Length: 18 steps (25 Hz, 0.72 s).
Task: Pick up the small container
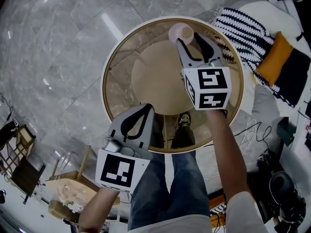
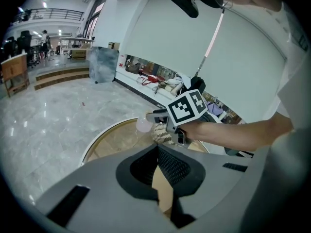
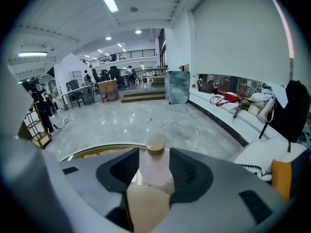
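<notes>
Round counter (image 1: 155, 76) is standing on grey marble floor (image 1: 58, 42). Right gripper (image 1: 187, 38) fingers (image 1: 209, 45) are straddling container (image 1: 179, 30), wide apart; left gripper (image 1: 145, 107) fingers (image 1: 118, 127) are sitting closed, empty.

**Bottle between open jaws**

The gripper (image 3: 154, 155) has its jaws apart. A pale pink bottle (image 3: 155, 170) with a tan cap stands upright between them, close to both pads, on a round table (image 3: 92, 152). Glossy marble floor (image 3: 146, 120) lies beyond.

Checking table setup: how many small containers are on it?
1. The small container stands at the table's far edge between the right gripper's open jaws; the gripper may hide others.
</notes>
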### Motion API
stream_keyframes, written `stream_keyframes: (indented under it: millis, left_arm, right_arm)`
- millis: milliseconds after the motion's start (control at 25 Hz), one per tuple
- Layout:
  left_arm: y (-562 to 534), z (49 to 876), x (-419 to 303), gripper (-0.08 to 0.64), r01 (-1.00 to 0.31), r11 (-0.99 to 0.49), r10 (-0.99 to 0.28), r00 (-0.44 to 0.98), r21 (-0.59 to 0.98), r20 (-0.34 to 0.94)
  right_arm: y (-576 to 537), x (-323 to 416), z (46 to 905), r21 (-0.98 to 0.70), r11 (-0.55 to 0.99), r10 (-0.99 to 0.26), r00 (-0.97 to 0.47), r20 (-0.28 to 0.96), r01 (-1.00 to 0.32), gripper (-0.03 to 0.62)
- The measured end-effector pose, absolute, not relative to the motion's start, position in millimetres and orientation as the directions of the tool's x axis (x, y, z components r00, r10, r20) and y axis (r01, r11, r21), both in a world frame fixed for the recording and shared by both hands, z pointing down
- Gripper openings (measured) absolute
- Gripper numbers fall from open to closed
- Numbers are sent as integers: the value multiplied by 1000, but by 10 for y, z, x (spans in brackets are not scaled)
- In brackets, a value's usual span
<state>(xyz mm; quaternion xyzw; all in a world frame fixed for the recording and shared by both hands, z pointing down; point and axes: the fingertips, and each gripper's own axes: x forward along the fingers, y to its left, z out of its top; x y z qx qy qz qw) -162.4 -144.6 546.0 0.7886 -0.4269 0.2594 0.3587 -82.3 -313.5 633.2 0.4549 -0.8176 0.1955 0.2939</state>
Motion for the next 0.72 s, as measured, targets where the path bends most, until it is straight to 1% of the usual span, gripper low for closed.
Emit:
stream_keyframes:
  millis: [280,520,600,720]
  left_arm:
    - [-1414,5523,-1615,14,-853,-385,-470,510,353,721]
    - [-1420,5538,-1644,14,-859,-353,-475,505,370,720]
    - [-1419,5518,-1650,14,-854,-329,-474,519,404,711]
    - [-1417,5493,-1625,14,-842,-337,-465,539,422,702]
  right_arm:
    - [-3237,-856,6437,-77,491,-632,-415,655,-868,202]
    - [-3290,-862,6491,-74,463,-657,-398,640,-883,198]
    - [-3311,-878,6490,-63,464,-665,-394,634,-884,191]
    - [-3338,-902,6503,-46,467,-672,-388,631,-883,172]
